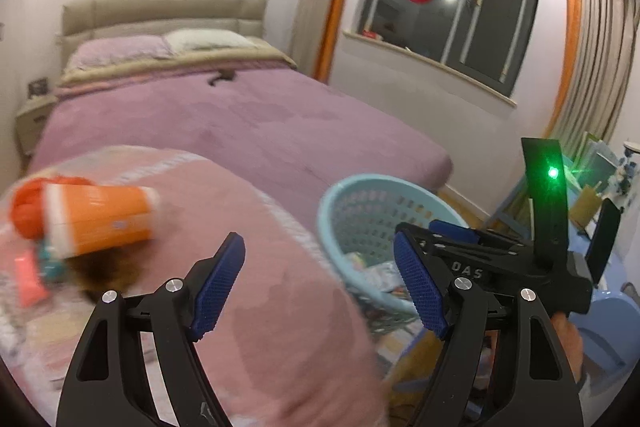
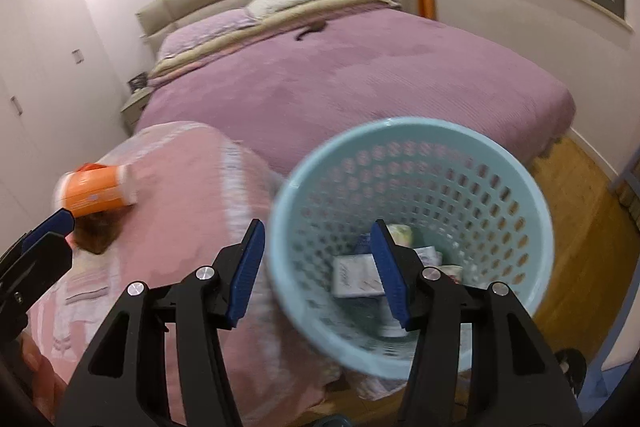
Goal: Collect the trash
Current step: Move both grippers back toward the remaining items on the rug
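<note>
Bed (image 1: pixel 248 123): the large purple spread behind everything; only a small dark item near the pillow end lies on it, too small to tell what it is.
Pink-covered surface (image 1: pixel 256 267): the rounded cloth-draped top in front of the bed's foot edge carries the trash; I cannot tell what lies under the cloth, so expect it to give when you press down.
Basket (image 2: pixel 412 135): pale blue perforated plastic, standing at the right edge of the pink surface, already holding a few flat packets and wrappers. It looks light and could tip if you knock its rim.
Orange cup (image 1: pixel 100 223): lying on its side near the far left edge of the pink surface, blurred, with an orange lid or wad at its one end. It is probably thin-walled, light and easily crushed; take it across the middle of the body with a soft squeeze, since the smooth wall may slip.
Small pieces (image 1: pixel 30 277): a pink strip and a teal bit just beside the cup, likely limp; pinch them at an end.
Left gripper (image 1: pixel 320 287): jaws apart, holding nothing, aimed between cup and basket.
Right gripper (image 2: pixel 320 271): jaws apart, empty, straddling the basket's near left rim.
</note>
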`<state>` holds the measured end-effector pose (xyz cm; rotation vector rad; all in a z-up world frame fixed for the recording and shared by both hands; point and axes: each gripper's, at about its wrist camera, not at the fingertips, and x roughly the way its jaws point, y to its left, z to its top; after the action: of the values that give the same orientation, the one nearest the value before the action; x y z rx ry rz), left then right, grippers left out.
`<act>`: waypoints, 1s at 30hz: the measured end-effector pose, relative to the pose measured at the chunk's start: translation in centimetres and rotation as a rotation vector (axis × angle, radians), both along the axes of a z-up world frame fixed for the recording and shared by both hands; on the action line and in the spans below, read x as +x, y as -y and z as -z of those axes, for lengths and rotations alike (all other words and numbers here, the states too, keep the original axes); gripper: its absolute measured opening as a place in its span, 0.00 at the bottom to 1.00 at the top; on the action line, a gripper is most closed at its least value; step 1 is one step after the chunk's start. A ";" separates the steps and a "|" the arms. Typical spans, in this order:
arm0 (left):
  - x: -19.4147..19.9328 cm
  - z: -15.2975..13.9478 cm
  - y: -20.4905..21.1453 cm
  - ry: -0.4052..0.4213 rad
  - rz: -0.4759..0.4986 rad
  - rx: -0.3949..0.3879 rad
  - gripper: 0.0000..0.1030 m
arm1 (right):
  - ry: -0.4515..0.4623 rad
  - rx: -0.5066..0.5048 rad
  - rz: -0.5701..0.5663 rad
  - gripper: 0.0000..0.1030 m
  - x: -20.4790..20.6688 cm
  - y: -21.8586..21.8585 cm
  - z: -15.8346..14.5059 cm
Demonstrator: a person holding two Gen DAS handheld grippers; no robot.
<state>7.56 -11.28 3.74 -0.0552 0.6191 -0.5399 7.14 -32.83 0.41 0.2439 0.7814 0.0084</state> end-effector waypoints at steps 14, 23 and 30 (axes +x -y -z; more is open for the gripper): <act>-2.8 -1.6 -15.9 0.065 -0.360 0.006 0.75 | 0.113 -0.040 -0.274 0.50 -0.5 -13.3 -3.6; -1.1 1.7 -24.9 0.007 -0.643 0.053 0.77 | 0.161 -0.086 -0.430 0.50 0.4 -21.6 -5.0; -0.9 3.8 -27.4 -0.002 -0.743 0.025 0.71 | 0.147 -0.086 -0.462 0.48 2.3 -25.1 -4.6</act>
<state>6.66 16.10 -0.10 -0.2509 0.5593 0.1865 9.40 -7.78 4.98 -0.0233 0.6755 0.4236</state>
